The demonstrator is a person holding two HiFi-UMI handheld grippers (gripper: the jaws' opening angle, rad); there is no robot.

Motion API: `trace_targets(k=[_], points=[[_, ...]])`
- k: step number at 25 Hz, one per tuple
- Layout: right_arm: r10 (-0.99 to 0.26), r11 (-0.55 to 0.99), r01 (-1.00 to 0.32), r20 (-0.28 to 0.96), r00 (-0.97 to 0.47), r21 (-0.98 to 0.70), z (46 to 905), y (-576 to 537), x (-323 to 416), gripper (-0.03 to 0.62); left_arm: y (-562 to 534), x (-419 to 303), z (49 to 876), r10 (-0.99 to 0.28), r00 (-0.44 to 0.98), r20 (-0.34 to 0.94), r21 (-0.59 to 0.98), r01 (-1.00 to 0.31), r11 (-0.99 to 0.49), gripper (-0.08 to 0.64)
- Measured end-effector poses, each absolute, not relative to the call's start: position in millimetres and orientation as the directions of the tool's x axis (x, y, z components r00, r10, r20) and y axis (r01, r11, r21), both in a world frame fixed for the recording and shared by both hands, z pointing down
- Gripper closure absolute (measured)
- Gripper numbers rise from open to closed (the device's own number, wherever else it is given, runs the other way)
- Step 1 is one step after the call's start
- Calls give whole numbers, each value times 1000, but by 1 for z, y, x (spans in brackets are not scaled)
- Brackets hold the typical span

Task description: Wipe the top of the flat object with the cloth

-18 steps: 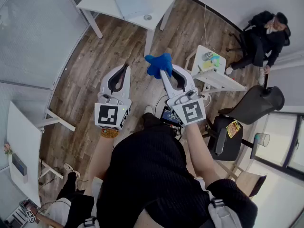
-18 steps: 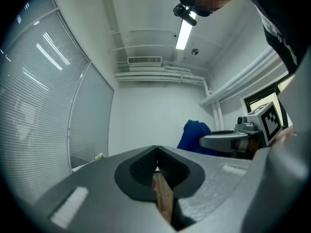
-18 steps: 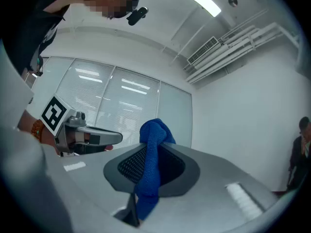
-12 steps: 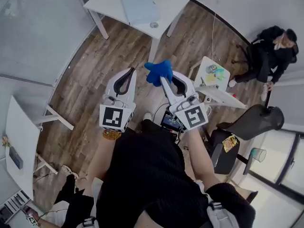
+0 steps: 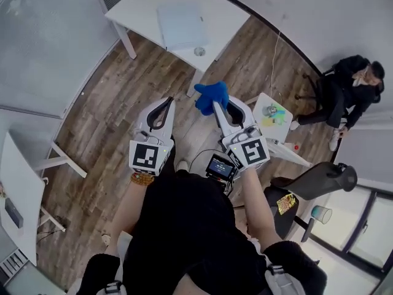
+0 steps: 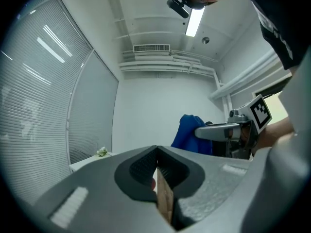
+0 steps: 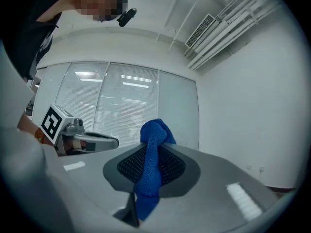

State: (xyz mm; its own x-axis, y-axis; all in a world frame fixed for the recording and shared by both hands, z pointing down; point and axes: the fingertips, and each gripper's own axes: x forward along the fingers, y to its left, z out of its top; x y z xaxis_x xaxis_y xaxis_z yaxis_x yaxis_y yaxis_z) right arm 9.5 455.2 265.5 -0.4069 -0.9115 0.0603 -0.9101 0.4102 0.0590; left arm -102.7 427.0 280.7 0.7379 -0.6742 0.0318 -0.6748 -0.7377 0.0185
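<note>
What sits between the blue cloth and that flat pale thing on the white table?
In the head view: bare wood floor, then the white table's edge with a small round object, before the flat object. The right hand-held gripper holds the cloth.

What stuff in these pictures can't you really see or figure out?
- Flat light-blue object on the white table: too small in the head view to tell what it is, and neither gripper view shows it.
- Round thing beside it: too small to name.
- Blue cloth: its pinched part is hidden between the right gripper's shut jaws.
- Small screen at the person's waist: display too small to read.
</note>
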Motion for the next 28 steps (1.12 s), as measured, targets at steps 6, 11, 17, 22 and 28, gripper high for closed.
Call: trace_targets(k=[6, 11, 17, 22, 28], points=[[-912, 399, -915, 136, -388, 65, 269, 356, 9, 514, 324, -113, 286, -665, 747, 8, 47, -664, -746, 560], [-920, 357, -930, 206, -334, 85, 268, 279, 25, 514, 254, -107, 282, -644, 765, -13, 30, -644, -765, 560], [-935, 296, -947, 240, -261, 123, 273, 213, 42, 512, 211, -91, 292, -589, 808, 3, 40, -589, -807, 560], [-927, 295, -946, 281, -249, 137, 282, 165, 62, 512, 175, -87, 300, -594, 804, 25, 58, -594, -802, 560], [-919, 317, -936, 293, -264, 152, 300, 100, 87, 512, 130, -81, 313, -626, 778, 55, 34, -628, -777, 560]])
